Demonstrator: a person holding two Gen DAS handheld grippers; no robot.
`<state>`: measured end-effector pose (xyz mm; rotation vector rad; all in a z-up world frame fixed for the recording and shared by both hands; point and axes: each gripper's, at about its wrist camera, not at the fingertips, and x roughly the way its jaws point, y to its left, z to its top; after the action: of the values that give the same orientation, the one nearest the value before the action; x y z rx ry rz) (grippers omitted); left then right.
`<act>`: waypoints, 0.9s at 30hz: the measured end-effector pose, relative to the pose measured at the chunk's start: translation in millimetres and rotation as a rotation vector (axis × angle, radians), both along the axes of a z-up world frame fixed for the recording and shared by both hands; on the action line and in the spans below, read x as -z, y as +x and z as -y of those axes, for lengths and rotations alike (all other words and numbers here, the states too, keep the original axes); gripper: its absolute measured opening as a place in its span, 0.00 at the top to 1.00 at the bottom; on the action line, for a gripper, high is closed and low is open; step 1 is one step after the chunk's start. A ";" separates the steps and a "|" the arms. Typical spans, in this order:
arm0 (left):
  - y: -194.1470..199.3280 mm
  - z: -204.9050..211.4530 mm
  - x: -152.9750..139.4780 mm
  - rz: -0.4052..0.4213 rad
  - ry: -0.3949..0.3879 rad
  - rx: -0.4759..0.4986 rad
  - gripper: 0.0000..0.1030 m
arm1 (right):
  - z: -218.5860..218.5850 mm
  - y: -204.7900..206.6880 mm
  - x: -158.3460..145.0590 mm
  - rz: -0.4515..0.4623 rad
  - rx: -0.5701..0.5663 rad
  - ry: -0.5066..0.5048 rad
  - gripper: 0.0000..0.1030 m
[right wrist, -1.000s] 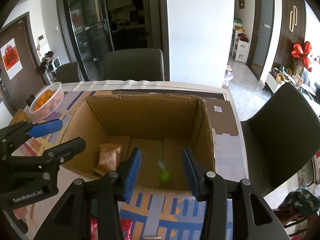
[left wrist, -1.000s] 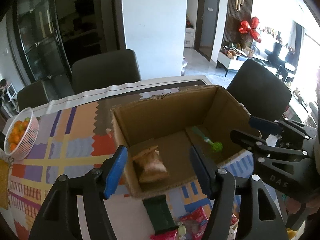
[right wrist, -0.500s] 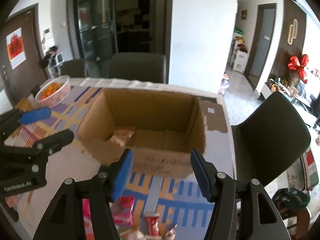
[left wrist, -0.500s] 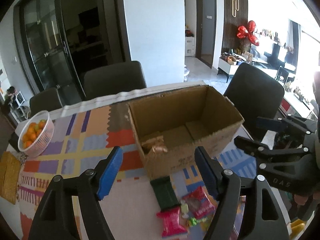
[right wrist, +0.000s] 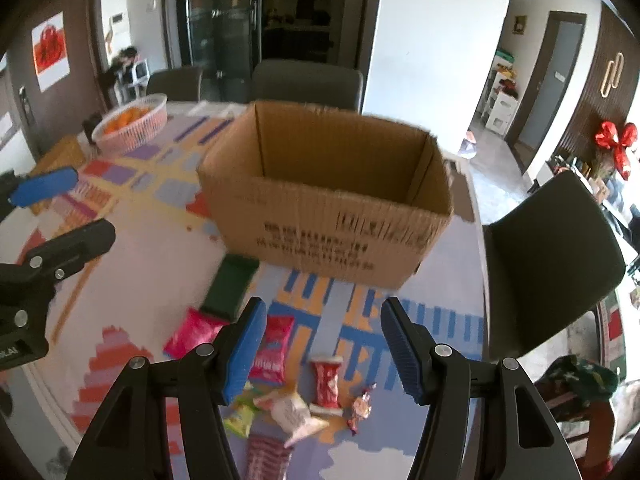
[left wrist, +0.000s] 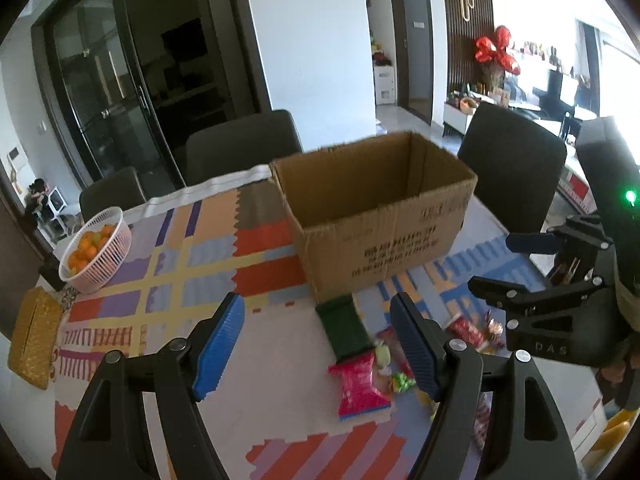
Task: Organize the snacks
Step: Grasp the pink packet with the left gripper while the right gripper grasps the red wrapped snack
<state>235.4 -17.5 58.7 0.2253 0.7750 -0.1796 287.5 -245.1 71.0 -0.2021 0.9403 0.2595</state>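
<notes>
On the colourful patterned table mat [left wrist: 208, 248], the cardboard box [left wrist: 384, 216] with unreadable print stands beyond the scattered snack packets [right wrist: 276, 348], my left gripper [left wrist: 318, 344] and right gripper [right wrist: 322, 344] both wide and empty.

Brown cardboard box [left wrist: 380, 216]; dark green packet [left wrist: 345, 327]; pink packet [left wrist: 360, 386]; blue-padded tongs [left wrist: 318, 346].

Open cardboard box [right wrist: 328, 216] upright on counter, printed side facing near edge. Dark green packet [right wrist: 232, 284] touches its front. Loose scatter nearer: pink pouch [left wrist: 362, 386], red packet [right wrist: 327, 384], pale wrapper [right wrist: 292, 414], small candies.
</notes>
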 end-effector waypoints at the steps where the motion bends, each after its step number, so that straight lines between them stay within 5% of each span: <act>1: -1.3 -0.1 3.4 -0.008 0.005 0.001 0.27 | 0.1 -1.4 4.4 -0.018 0.001 -0.001 0.41; 27: 42.0 2.9 110.9 -0.365 -0.006 -0.017 0.28 | 7.5 9.0 82.9 -0.236 0.053 -0.084 0.41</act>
<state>277.4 -20.5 -52.3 0.1819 1.1382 -0.2100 296.5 -252.6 -11.9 -0.2267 1.1907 0.1975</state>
